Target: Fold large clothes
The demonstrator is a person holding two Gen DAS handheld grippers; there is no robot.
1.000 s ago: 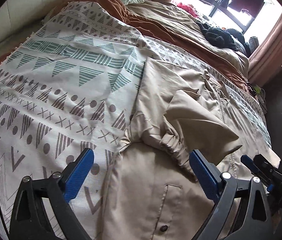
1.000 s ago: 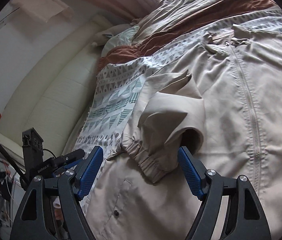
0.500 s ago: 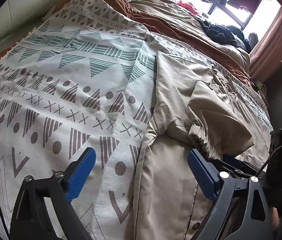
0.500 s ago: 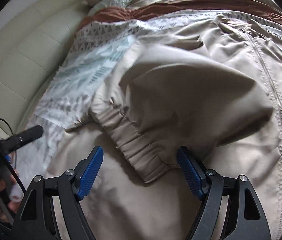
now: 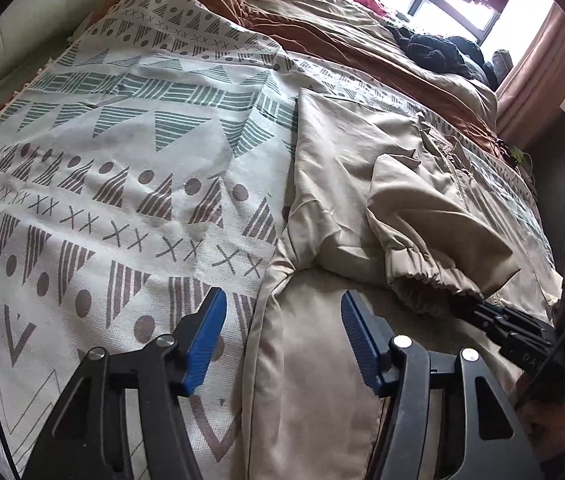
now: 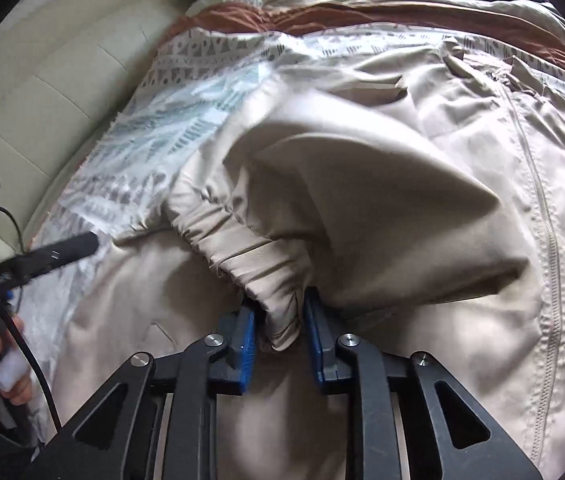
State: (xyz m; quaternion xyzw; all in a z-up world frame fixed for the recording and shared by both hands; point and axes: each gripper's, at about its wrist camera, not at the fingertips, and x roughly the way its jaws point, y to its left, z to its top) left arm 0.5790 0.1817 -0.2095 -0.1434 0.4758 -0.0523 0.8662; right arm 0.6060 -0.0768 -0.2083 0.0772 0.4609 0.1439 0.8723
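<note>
On right gripper (image 5: 478, 314) housing: "DA" legible; jaws closing on cuff (image 6: 278, 320).

The jacket (image 6: 382, 208) is smooth, thin tan cloth with a faint sheen, its cuff (image 6: 250, 260) gathered on elastic and a stitched zip (image 6: 546, 216) down the front. Under it the bedspread (image 5: 102, 168) is matt, coarser woven cloth with a printed pattern. The tongs (image 6: 279, 344) are matt black plastic with ribbed blue pads (image 6: 247, 348) and bright metal rivets.
</note>
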